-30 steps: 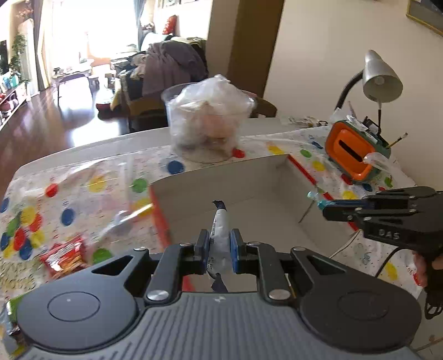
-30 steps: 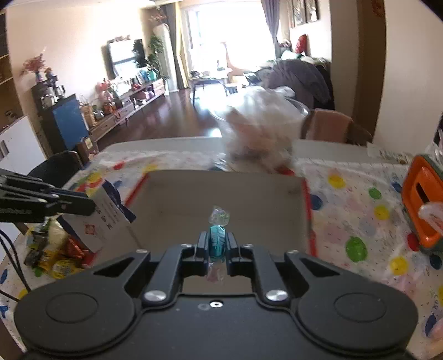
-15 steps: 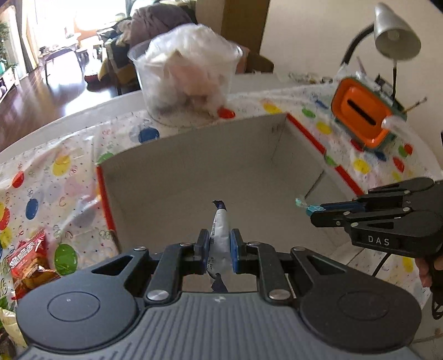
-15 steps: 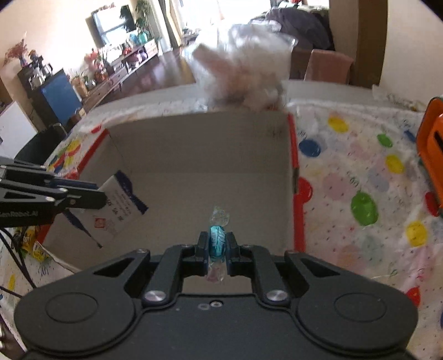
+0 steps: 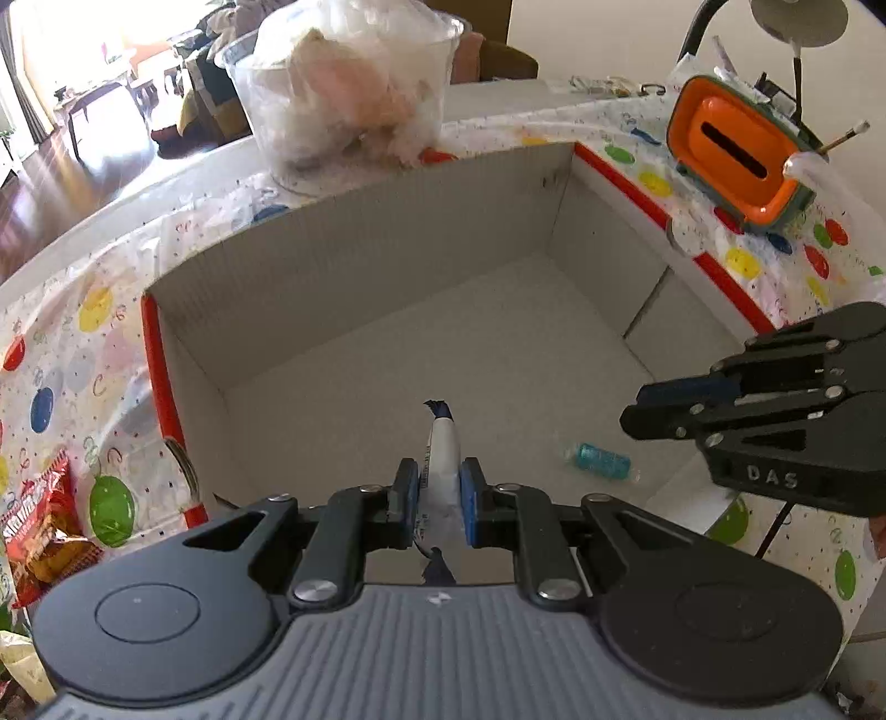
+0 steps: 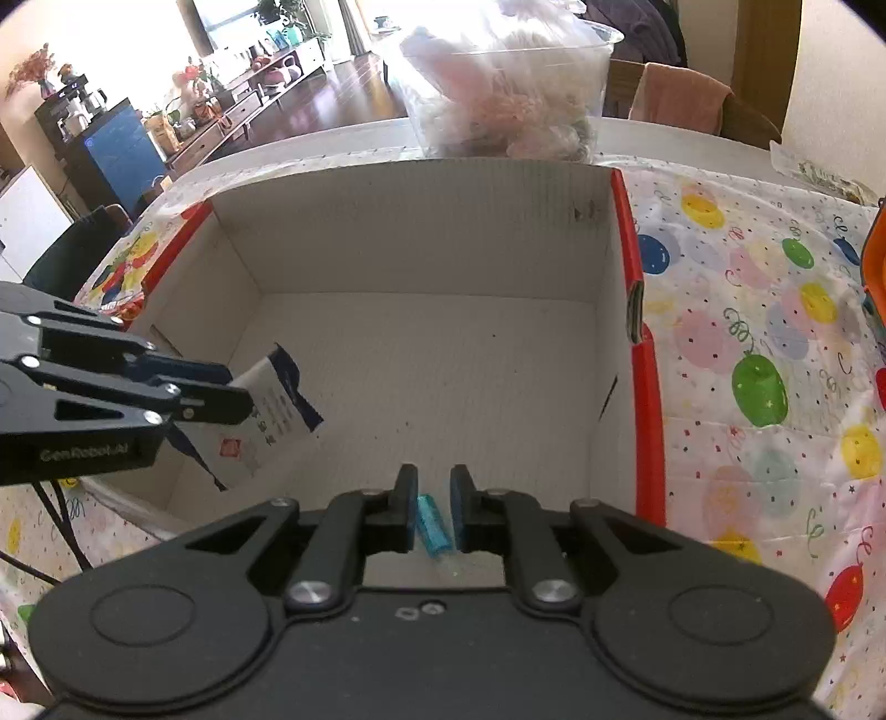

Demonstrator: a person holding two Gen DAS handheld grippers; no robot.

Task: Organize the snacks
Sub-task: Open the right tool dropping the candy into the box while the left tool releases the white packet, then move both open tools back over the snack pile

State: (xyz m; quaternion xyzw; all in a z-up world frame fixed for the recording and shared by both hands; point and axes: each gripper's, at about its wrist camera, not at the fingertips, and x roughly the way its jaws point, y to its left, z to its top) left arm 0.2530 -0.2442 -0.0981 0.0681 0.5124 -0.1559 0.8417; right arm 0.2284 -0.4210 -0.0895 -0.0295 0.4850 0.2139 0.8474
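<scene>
An open cardboard box point(image 5: 354, 260) with red edges stands on the balloon-print tablecloth; it also shows in the right wrist view point(image 6: 421, 232). My left gripper point(image 5: 437, 490) is shut on a white and dark blue snack packet point(image 5: 441, 448), held over the box near its front; the packet shows in the right wrist view point(image 6: 266, 415). My right gripper point(image 6: 432, 507) is open over the box's right front corner. A teal wrapped candy point(image 5: 601, 458) lies on the box floor below it, seen between the fingers in the right wrist view point(image 6: 431, 526).
A clear plastic tub point(image 5: 343, 94) of bagged snacks stands behind the box. An orange holder point(image 5: 736, 149) and a desk lamp point(image 5: 797, 22) are at the right. Red snack packets point(image 5: 44, 526) lie left of the box.
Both grippers moved forward and down over the box. My right gripper opened and the teal candy dropped to the box floor. The left still holds its packet.
</scene>
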